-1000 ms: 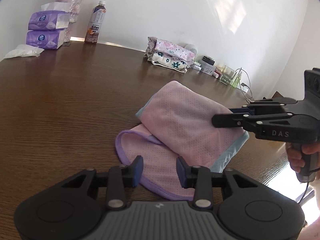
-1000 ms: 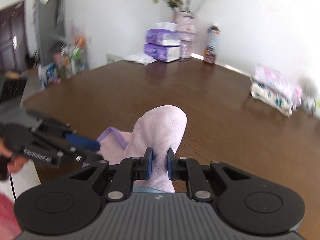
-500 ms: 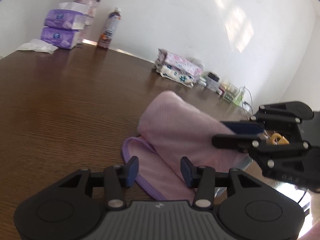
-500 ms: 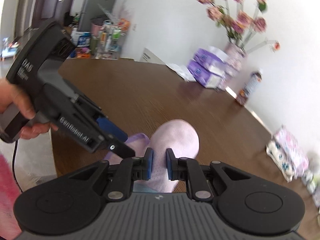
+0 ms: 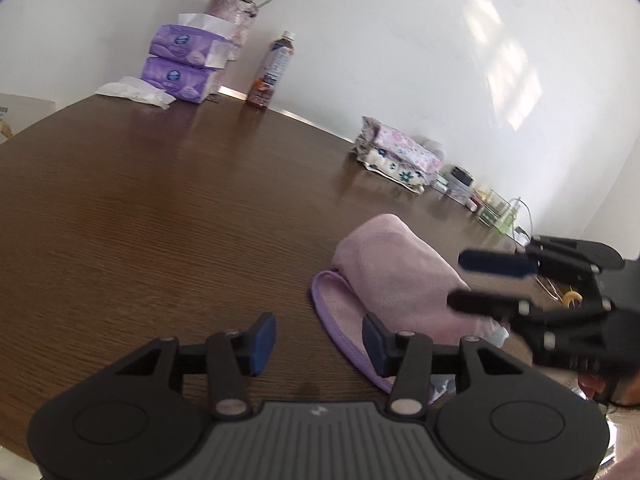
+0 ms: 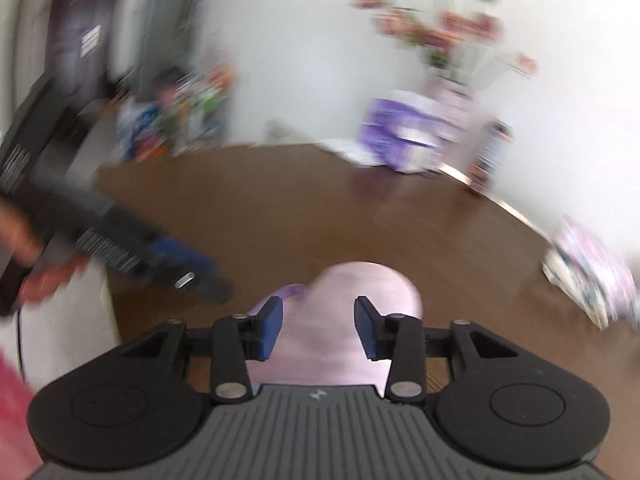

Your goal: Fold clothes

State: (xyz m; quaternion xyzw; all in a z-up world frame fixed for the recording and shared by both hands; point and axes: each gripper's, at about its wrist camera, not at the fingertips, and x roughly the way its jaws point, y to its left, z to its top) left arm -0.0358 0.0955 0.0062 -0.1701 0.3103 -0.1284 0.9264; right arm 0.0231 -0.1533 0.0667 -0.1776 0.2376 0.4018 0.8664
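1. The right gripper (image 6: 319, 328), clamped on the pink garment (image 5: 396, 276) half a second ago, now has its fingers spread apart over it.
2. The left gripper (image 5: 319, 338) also gapes, empty, just left of the fold.
3. The garment is soft perforated knit with lilac binding (folded double), at the near right of the grained wooden table (image 5: 160, 216).
4. Only the left view is sharp, showing bottle (image 5: 274, 70) and tissue packs (image 5: 182, 64).

The left gripper (image 5: 318, 340) hovers low over the brown table (image 5: 160, 216), its 2 blue-padded fingers (image 5: 262, 338) spread wide with nothing between them. Just ahead lies a folded pink garment (image 5: 396, 276) with a purple hem. The right gripper (image 5: 476, 280) hangs over its right end, its fingers parted.
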